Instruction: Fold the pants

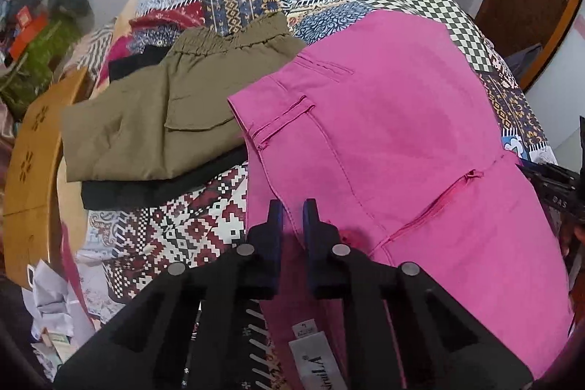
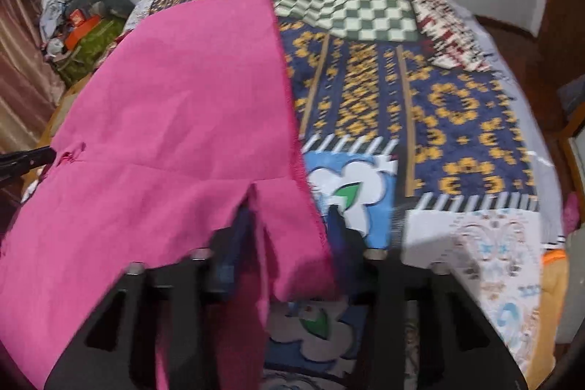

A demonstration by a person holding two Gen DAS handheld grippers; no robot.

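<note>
The pink pants [image 1: 395,141] lie folded on the patchwork bedspread [image 1: 175,229], waistband and pockets toward my left gripper. My left gripper [image 1: 292,212] has its fingers close together, pinching a fold of the pink fabric at the waist edge. In the right wrist view the pink pants [image 2: 175,119] drape over my right gripper [image 2: 292,218]. Its jaws stand wide apart, the left finger hidden under the cloth's hem edge. The left gripper's tip [image 2: 25,158] shows at the far left.
Folded olive shorts [image 1: 157,112] lie on a folded black garment [image 1: 153,189] left of the pink pants. A wooden headboard [image 1: 33,163] curves at the left. Clutter [image 1: 36,35] is piled beyond the bed. The bedspread [image 2: 420,105] stretches right.
</note>
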